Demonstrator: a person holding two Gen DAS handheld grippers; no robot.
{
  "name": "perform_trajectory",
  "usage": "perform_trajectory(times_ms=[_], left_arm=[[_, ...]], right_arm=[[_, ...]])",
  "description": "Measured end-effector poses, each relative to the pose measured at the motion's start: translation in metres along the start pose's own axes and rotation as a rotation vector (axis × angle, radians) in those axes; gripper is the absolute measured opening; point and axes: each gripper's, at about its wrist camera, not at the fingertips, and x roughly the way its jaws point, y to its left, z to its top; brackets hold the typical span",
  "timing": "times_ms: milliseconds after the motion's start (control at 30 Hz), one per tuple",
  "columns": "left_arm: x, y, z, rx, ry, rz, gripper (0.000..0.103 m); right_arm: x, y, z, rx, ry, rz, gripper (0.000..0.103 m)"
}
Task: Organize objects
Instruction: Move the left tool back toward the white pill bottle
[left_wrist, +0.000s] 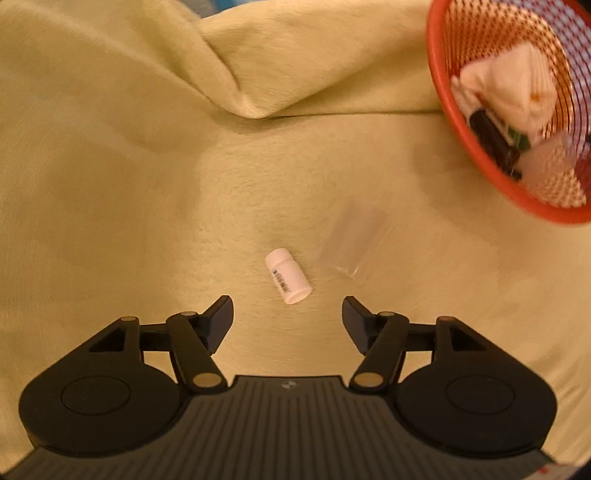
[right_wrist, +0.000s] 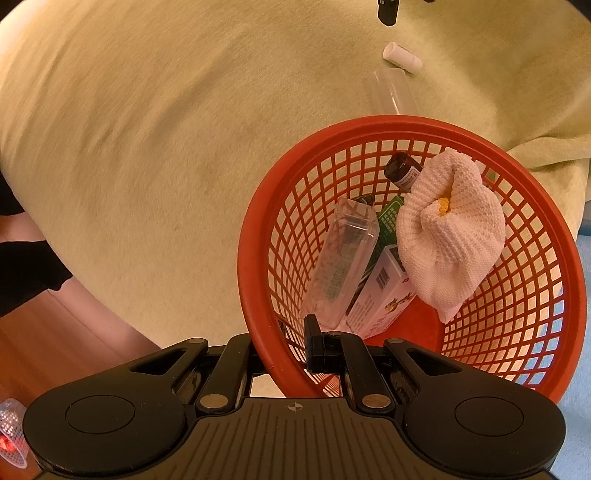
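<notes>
left gripper (left_wrist: 287, 308): jaws spread wide, nothing between them, touching nothing; black plastic fingers (left_wrist: 221, 321) with flat inner faces. just beyond the tips, toward 12 o'clock, a small white pill bottle (left_wrist: 287, 276) lies on its side on the yellow-green cloth (left_wrist: 129, 166), a cylinder with a smooth cap and a printed label. at 2 o'clock from the bottle, close beside it, lies a clear plastic case (left_wrist: 351, 243), flat and nearly transparent. the cloth is soft, finely napped, and raised in a fold at 12 o'clock.

right gripper (right_wrist: 291, 347): jaws drawn together on the near rim of the orange basket (right_wrist: 255, 236), one finger (right_wrist: 314, 345) inside the wall, the other hidden outside it. the basket is round, rigid plastic lattice. inside it: a white knitted cloth (right_wrist: 450, 236) bunched with a yellow centre, a clear rectangular box (right_wrist: 343, 266), a printed carton (right_wrist: 380, 299), a dark brown bottle (right_wrist: 402, 171).
</notes>
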Motion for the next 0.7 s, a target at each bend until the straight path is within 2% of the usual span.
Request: perform_trajectory(times_ms=[233, 400, 533, 700], left_arm=[[0.023, -0.003, -0.001, 0.214, -0.002, -0.002, 0.065], [0.046, -0.006, 0.0, 0.319, 0.004, -0.028, 0.066], [0.061, -0.004, 0.004, 0.321, 0.044, -0.035, 0.066], [0.069, -0.001, 0.011, 0.227, 0.052, -0.04, 0.066]], right_arm=[[0.0, 0.003, -0.003, -0.005, 0.002, 0.0, 0.005], [0.0, 0.002, -0.004, 0.012, -0.006, 0.007, 0.005], [-0.002, -0.002, -0.001, 0.051, -0.02, 0.012, 0.005], [-0.003, -0.004, 0.0, 0.085, -0.028, 0.028, 0.006]])
